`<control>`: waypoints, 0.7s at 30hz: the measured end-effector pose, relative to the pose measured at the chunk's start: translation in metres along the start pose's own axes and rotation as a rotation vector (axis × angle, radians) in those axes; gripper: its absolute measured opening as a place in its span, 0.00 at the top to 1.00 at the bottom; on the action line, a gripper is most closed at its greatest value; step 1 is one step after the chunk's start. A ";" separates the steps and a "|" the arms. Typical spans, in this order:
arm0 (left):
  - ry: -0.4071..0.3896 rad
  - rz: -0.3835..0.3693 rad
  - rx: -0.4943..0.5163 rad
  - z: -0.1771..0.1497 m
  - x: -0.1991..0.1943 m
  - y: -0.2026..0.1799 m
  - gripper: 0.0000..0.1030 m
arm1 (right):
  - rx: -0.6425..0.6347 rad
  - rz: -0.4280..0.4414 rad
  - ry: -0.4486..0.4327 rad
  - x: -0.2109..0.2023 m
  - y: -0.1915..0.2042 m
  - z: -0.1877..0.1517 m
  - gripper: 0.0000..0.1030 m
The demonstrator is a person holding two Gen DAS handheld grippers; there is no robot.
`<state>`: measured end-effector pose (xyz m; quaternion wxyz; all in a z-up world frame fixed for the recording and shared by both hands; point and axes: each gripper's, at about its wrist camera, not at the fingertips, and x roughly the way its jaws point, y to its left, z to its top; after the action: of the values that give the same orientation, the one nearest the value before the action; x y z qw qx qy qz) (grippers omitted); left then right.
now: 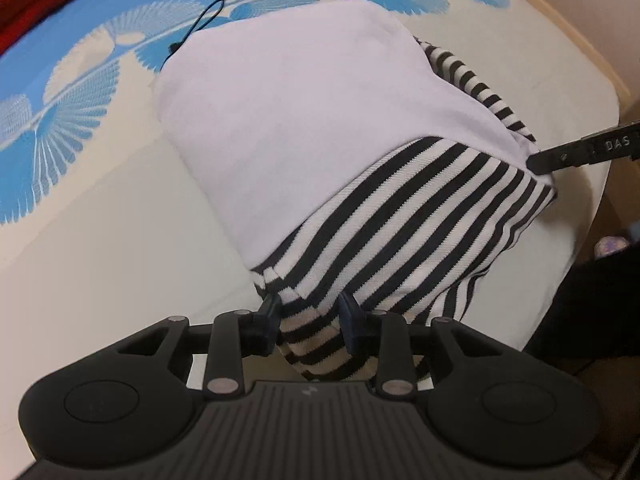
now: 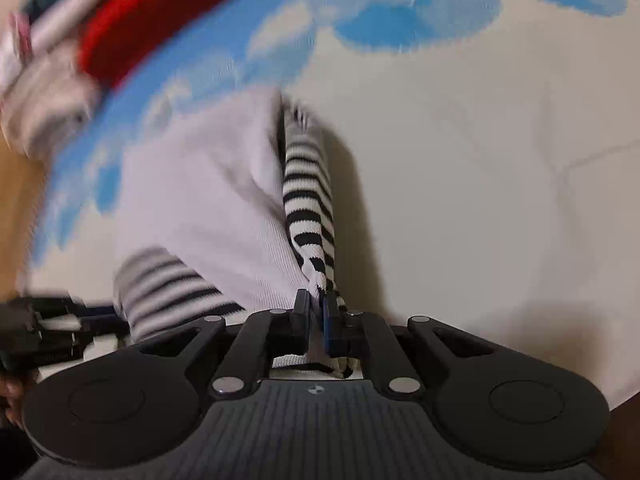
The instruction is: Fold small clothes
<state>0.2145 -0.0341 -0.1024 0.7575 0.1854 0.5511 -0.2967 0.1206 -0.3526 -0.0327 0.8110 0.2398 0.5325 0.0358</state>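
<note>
- Left gripper (image 1: 308, 312) clamps the black-and-white striped, white-panelled small garment (image 1: 300, 120) on the cream, blue-patterned bedcover (image 1: 80, 240).
- Right gripper (image 2: 318, 312) pinches its striped edge.
- Only the right view shows red fabric (image 2: 152, 12), at ten o'clock.

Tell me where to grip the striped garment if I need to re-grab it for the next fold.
Take the striped garment at its near striped corners, coming in low from the near edge, as the left tongs and right tongs do now. The lilac panel lies flat mid-cloth, offering no edge to pinch.
</note>
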 end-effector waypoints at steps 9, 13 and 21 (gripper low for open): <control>-0.180 -0.036 -0.104 0.018 -0.038 0.002 0.61 | -0.176 0.069 -0.285 -0.040 0.049 -0.004 0.74; -0.072 0.035 -0.010 0.024 -0.005 -0.016 0.44 | -0.284 -0.075 -0.007 0.023 0.051 -0.018 0.71; -0.159 0.021 -0.112 0.028 -0.024 -0.013 0.44 | -0.278 -0.158 0.063 0.028 0.033 -0.032 0.57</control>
<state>0.2206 -0.0551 -0.0697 0.8110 0.1242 0.5032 -0.2713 0.1111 -0.3034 -0.0517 0.8195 0.0816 0.5647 0.0528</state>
